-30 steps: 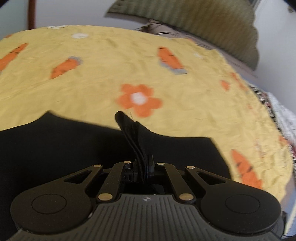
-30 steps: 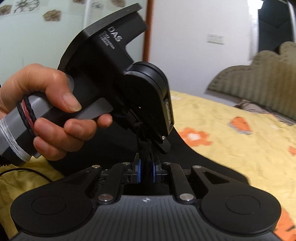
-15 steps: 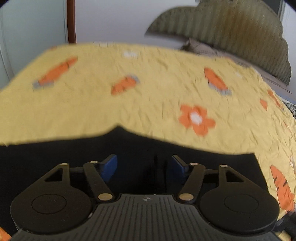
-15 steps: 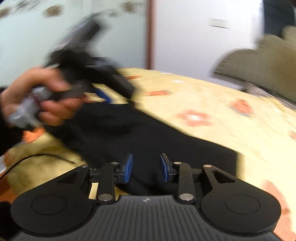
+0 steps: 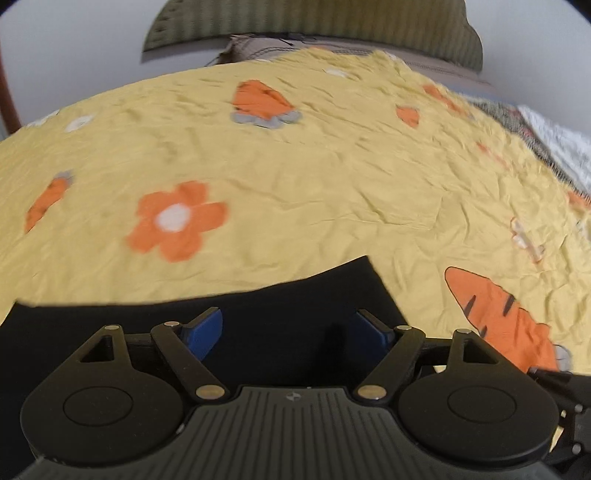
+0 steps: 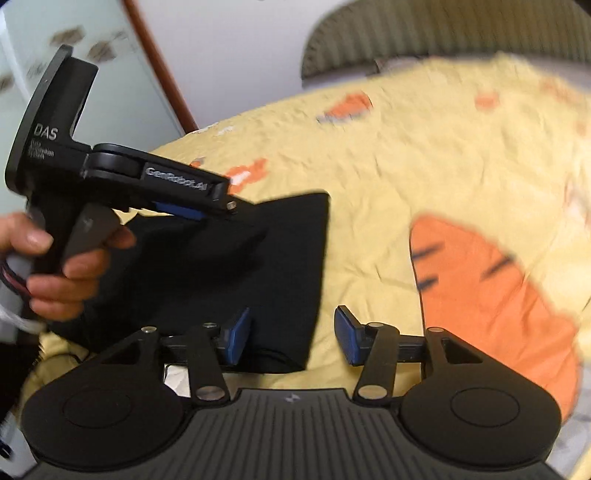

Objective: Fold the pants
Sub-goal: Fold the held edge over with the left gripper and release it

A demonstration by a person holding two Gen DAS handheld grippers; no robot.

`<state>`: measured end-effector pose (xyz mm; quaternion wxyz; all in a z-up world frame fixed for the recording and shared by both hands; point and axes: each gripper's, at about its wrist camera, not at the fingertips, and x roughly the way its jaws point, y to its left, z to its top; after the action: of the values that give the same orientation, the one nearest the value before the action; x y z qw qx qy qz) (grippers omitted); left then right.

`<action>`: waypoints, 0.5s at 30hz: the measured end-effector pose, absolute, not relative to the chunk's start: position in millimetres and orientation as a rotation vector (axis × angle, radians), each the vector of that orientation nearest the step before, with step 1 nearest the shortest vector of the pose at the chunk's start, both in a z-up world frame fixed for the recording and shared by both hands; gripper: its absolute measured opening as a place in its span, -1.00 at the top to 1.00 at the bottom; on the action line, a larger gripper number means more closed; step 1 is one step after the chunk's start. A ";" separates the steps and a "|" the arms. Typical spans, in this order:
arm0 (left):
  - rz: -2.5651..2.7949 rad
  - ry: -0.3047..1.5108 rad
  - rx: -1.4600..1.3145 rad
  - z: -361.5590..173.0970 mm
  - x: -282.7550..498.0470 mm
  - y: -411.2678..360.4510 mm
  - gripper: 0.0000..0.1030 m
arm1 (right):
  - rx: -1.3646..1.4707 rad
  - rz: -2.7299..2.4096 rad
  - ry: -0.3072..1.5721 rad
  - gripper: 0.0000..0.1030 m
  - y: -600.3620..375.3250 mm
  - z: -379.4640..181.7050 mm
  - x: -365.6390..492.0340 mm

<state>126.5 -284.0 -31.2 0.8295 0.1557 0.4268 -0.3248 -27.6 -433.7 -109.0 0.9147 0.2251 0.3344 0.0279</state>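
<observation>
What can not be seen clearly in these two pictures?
- Folded black pants: the near part, left wrist view, hidden behind the opening left gripper.
- Pants' left side, right wrist view: covered by the hand.
- Yellow carrot-print bedsheet: print blurred, right wrist view.
- Opening right gripper: nothing between its pads.

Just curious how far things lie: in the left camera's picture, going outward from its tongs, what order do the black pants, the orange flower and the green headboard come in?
1. Black pants, directly under the opening left tongs.
2. Orange flower, ahead, leftward.
3. Green headboard, top, far end.
</observation>
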 end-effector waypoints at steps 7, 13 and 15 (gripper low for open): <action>-0.615 0.832 0.444 -56.0 119.0 -311.8 -0.62 | 0.610 0.140 0.651 0.51 -440.0 -123.9 -35.8; -0.633 0.795 0.449 -63.7 114.5 -322.1 -0.78 | 0.554 0.065 0.650 0.73 -446.2 -120.5 -46.0; -0.645 0.808 0.435 -60.0 117.0 -318.5 -0.69 | 0.522 0.049 0.664 0.71 -442.5 -117.6 -46.1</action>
<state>117.0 -318.5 -60.0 0.8469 0.2063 0.3830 -0.3059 -46.1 -442.5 -117.6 0.9118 0.2535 0.3222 0.0238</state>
